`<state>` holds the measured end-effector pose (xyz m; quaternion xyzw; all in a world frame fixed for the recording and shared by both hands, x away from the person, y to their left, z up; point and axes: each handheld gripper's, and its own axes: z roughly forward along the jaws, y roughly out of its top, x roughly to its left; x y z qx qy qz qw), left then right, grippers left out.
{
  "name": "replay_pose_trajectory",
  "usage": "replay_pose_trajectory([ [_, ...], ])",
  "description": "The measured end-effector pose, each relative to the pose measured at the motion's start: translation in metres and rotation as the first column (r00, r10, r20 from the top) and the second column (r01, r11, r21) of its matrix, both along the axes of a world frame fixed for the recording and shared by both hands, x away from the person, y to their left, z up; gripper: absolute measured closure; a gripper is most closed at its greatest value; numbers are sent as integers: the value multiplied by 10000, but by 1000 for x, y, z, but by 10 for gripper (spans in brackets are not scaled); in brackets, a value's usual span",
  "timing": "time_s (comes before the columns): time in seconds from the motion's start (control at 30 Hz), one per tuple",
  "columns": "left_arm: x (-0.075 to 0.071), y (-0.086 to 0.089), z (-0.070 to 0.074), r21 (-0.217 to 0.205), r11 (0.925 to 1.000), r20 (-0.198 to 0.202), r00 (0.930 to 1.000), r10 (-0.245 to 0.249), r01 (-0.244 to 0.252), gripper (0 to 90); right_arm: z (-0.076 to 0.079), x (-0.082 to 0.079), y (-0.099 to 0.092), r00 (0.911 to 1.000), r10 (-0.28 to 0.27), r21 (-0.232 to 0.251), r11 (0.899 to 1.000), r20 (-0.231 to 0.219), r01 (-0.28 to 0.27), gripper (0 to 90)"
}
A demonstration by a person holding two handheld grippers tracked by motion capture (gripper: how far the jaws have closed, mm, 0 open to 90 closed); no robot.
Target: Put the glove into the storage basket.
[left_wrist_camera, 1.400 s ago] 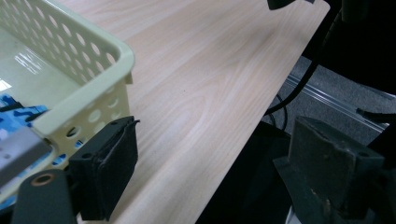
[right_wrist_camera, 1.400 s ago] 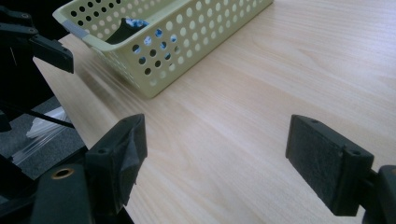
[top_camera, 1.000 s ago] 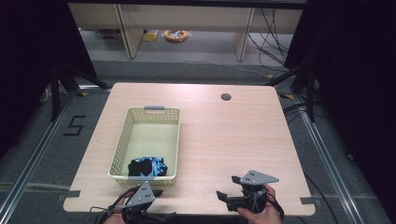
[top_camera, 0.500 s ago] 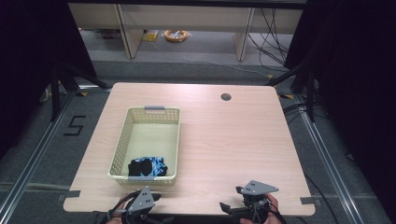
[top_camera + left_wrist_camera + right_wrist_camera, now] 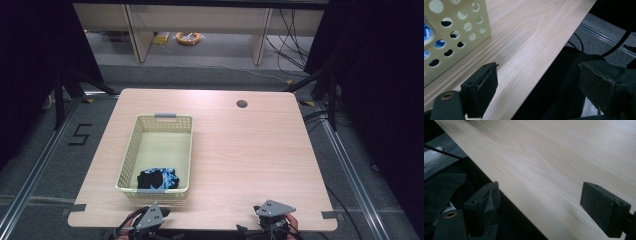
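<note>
- The left gripper (image 5: 150,220) hangs at the near edge of the desk (image 5: 240,150), just in front of the basket's near wall, held in a hand that comes up from below.
- In the left gripper view its jaws stand spread wide with nothing between them; one sits over the wood by the desk's near edge, the other is out past the edge over the dark space below.
- The right gripper (image 5: 272,217) is also at the near edge, towards the near right corner, well apart from the left one.
- In the right gripper view its jaws are likewise spread wide and empty; one hangs over bare wood, the other sits off the edge above dark cloth.
- The yellow basket (image 5: 131,155) stands on the left half of the desk, its long side running from the near edge towards the far one, with a grey tab on its far rim.
- A bundle of blue and black cloth (image 5: 158,178) lies inside the basket, against its near wall; through the wall's round holes in the left gripper view, blue patches show.
- A small dark round hole (image 5: 242,104) sits in the desktop near the far edge, right of centre.
</note>
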<state>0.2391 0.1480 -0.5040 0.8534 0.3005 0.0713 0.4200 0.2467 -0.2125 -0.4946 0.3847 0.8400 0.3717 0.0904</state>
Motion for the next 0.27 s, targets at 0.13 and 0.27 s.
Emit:
replay_pose_trajectory([
  [0.13, 2, 0, -1, 62, 10000, 208, 9998, -35, 34, 155, -1, 1, 0, 10000, 7, -104, 9999, -25, -8, 171],
  [0.27, 2, 0, -2, -13, 9999, -41, 9999, 168, -168, 155, -2, 1, -1, 10000, 21, -165, 9999, 80, -20, 171],
])
